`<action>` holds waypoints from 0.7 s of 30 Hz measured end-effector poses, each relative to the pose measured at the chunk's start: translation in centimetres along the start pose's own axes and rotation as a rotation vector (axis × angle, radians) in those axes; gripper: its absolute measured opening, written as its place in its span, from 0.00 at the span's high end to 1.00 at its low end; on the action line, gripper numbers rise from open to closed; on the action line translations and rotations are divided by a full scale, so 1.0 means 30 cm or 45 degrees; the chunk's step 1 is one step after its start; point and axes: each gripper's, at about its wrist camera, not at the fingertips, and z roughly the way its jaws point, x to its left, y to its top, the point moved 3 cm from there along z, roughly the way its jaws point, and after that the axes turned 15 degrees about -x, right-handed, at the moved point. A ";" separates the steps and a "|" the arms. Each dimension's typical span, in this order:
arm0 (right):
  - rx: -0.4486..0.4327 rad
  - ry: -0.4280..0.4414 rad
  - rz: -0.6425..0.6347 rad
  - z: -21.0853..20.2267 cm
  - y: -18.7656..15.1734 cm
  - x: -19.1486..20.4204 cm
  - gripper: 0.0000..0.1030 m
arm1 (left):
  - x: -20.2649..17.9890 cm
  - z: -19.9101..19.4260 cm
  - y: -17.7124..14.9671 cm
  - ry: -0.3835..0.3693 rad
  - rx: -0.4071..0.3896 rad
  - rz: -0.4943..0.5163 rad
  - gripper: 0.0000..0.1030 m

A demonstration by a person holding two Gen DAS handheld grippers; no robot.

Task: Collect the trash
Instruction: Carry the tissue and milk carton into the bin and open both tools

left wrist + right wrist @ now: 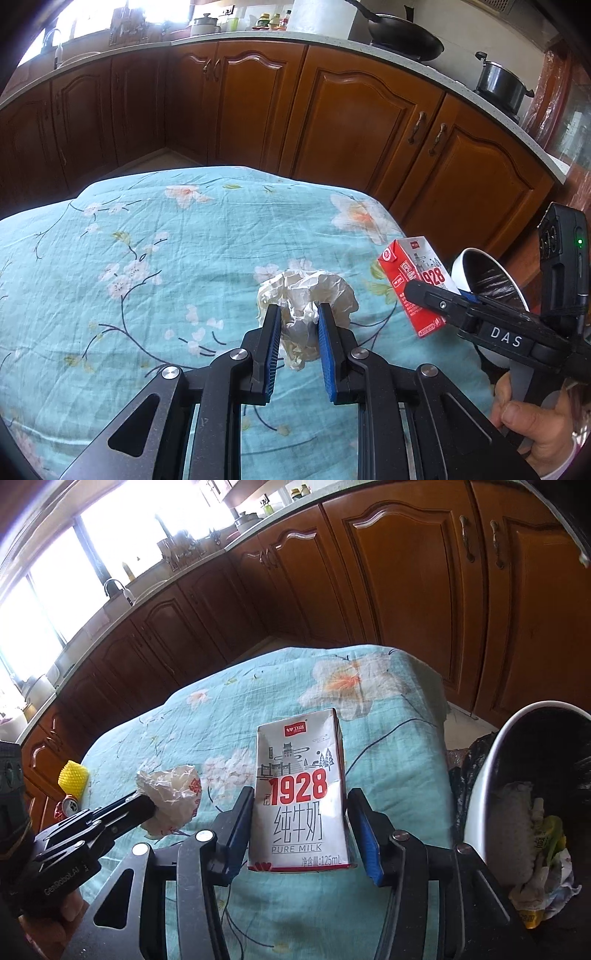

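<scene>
My left gripper (298, 310) is shut on a crumpled white paper wrapper (310, 291), held just over the teal floral cloth (147, 258). The wrapper also shows in the right wrist view (171, 794). My right gripper (299, 805) is shut on a red and white 1928 milk carton (299, 805), held upright above the cloth. The carton shows in the left wrist view (413, 284) near the table's right edge. A white trash bin (491, 775) with a black liner stands right of the table, with trash inside.
A yellow foam net (74, 777) and a small can (70, 805) lie at the cloth's left edge. Wooden kitchen cabinets (351, 122) run behind the table. A wok (402, 35) and a pot (500, 83) sit on the counter.
</scene>
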 end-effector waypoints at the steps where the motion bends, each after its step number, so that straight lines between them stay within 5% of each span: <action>1: -0.015 -0.001 0.004 -0.023 0.007 -0.007 0.50 | -0.014 -0.001 0.002 -0.012 -0.001 0.005 0.82; 21: -0.190 -0.215 0.145 -0.412 0.007 -0.368 0.50 | -0.462 -0.019 0.024 -0.258 0.007 0.222 0.82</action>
